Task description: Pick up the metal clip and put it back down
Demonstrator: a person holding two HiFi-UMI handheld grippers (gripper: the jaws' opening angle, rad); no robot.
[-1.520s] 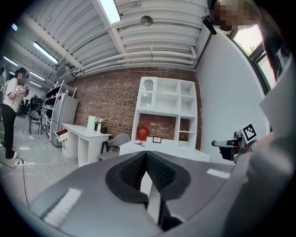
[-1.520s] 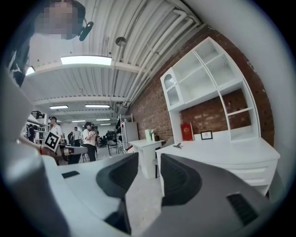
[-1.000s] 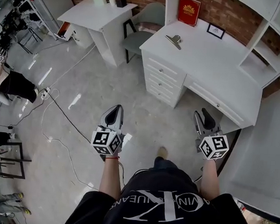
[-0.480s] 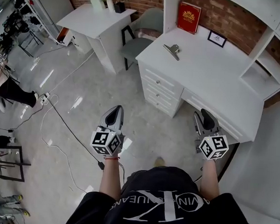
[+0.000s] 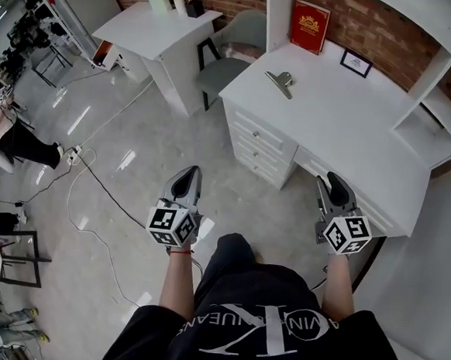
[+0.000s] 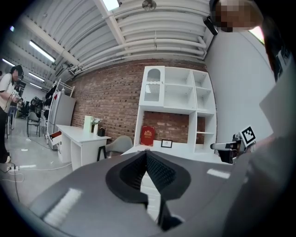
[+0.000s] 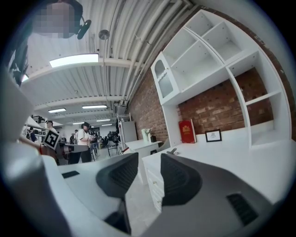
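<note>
Silver metal clip (image 5: 279,82) untouched on the white desk (image 5: 346,123), well ahead: approach step, left gripper (image 5: 187,178) closed empty, right gripper (image 5: 332,184) wide, empty; next needs reaching in to straddle it.

The person's black shirt (image 5: 264,326) carries white print: a large K joined to a second big letter, with small capitals "VIN" to one side and "EAN" to the other. The red book (image 5: 309,25) on the surface (image 5: 347,115) shows a gold emblem, and its lettering is too small to read
</note>
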